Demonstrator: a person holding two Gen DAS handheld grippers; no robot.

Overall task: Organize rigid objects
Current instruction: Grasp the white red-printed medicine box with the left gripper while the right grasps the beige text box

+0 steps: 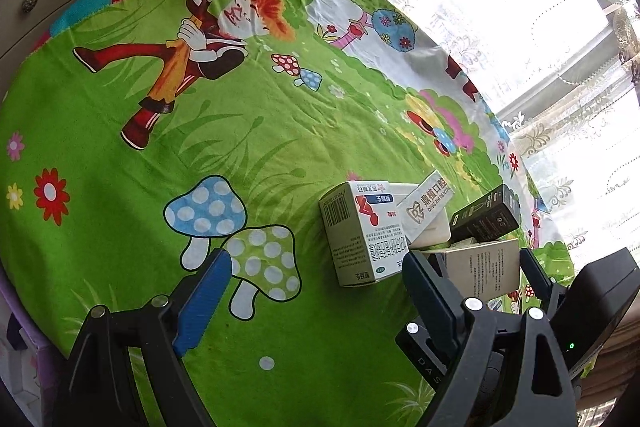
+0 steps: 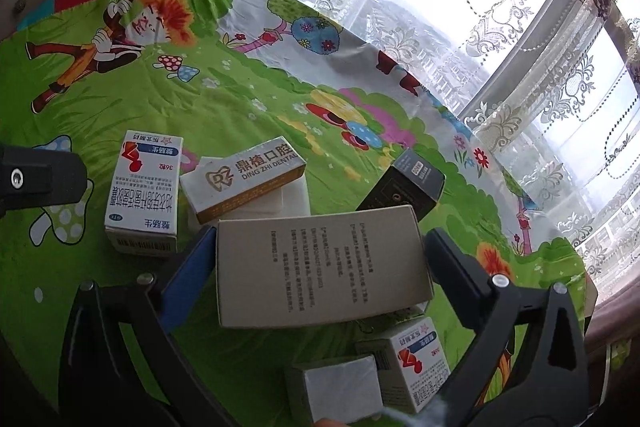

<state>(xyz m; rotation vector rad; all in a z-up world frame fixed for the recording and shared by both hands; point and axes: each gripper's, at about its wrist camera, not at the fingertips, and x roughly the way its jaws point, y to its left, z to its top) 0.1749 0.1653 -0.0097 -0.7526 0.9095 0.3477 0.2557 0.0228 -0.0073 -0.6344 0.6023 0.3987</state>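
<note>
The right gripper (image 2: pixel 316 259) is straddling the grey box (image 2: pixel 320 271), blue-padded finger on the box's left end and black finger off its right end. The jaws stand wide; the blue pad looks to be right at the box's edge, the black one shows a sliver of gap, so I'd call it not yet clamped. The box lies flat with its long side running across the gripper's opening, so the fingers would close along its length, a wide bite.

Over on the other side, the left gripper (image 1: pixel 316 279) is spread wide with nothing in it. Between its fingers and just ahead sits the white medicine box (image 1: pixel 362 235), long side running away from the gripper toward the window. That box is nearer the black finger than the blue one, so I'd judge a small shift sideways is needed to centre it.

Behind both, the dental box (image 2: pixel 244 183) leans across a white block (image 2: pixel 288 199), and the black box (image 2: pixel 404 187) sits just past the grey one. Close to the right gripper's camera lie a second medicine box (image 2: pixel 416 359) and a small grey carton (image 2: pixel 340 387). All rest on the table (image 1: pixel 120 187) under its green cartoon cloth. The cluster is tight, so whichever box lifts first could nudge a neighbour.
</note>
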